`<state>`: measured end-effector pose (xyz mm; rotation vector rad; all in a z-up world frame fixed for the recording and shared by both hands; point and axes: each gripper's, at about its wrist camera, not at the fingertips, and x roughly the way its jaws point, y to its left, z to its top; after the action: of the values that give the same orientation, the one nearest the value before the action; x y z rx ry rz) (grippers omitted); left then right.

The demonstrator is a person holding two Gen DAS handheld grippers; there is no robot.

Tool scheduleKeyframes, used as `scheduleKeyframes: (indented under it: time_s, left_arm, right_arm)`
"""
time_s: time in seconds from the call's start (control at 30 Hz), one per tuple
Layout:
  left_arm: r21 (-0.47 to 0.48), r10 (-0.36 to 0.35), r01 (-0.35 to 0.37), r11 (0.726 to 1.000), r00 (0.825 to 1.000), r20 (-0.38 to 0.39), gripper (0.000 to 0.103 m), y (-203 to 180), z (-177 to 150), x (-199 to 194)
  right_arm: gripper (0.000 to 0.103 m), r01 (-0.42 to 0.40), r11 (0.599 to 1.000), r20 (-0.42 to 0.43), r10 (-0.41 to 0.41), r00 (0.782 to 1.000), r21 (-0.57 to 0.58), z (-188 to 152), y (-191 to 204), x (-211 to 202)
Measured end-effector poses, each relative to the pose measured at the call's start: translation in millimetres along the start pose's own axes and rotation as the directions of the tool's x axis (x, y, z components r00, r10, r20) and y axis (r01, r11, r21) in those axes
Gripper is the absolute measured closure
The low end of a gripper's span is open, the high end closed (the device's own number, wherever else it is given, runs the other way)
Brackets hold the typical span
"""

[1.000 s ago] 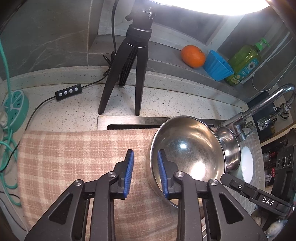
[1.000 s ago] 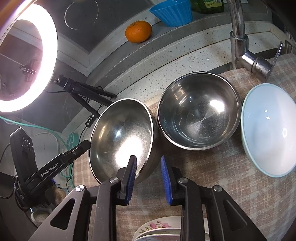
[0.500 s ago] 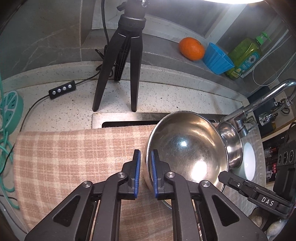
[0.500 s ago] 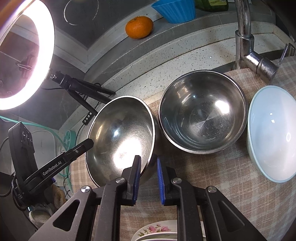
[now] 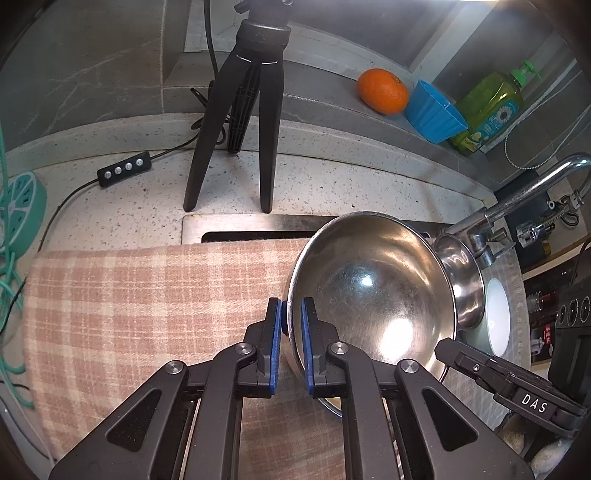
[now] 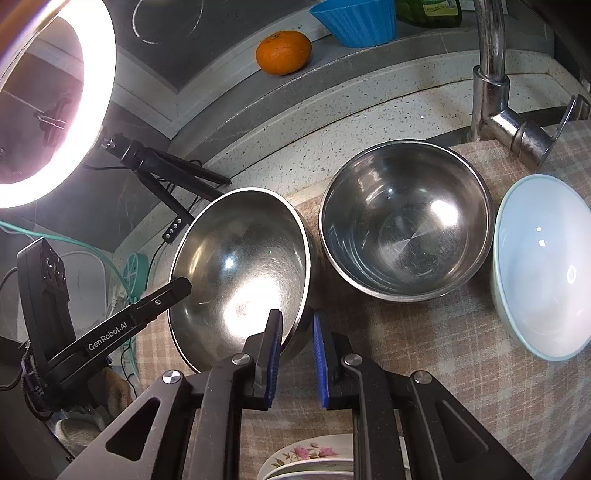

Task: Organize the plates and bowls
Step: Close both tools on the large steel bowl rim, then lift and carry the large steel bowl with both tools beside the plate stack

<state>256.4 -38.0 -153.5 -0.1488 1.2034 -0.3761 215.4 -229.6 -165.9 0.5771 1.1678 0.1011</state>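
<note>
Both tongs have closed since before: the left gripper (image 5: 291,314) and right gripper (image 6: 297,328) now pinch the steel bowl (image 5: 373,295) rim.

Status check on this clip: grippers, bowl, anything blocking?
Left gripper and right gripper: jaws clamped on the steel bowl's rim. Bowl tilted on the checked cloth. Second steel bowl close alongside.

Pink-and-cream checked cloth (image 5: 140,302) over speckled pale counter (image 5: 332,184). Shiny silver bowls (image 6: 240,266), pale blue-white bowl (image 6: 543,266), pink-flowered white plates (image 6: 314,454). Orange fruit (image 6: 283,51), blue ribbed cup (image 6: 354,20), black claws with blue pads (image 5: 274,347).
</note>
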Motion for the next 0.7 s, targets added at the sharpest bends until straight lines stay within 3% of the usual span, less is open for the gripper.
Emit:
scheduleKeyframes:
  time_s: [0.7]
  left_arm:
    - [-0.060, 0.035, -0.031, 0.998, 0.998, 0.056, 0.094, 34, -47, -58]
  right_arm:
    - [0.088, -0.042, 0.992, -0.033, 0.039, 0.999, -0.116, -46, 41, -12]
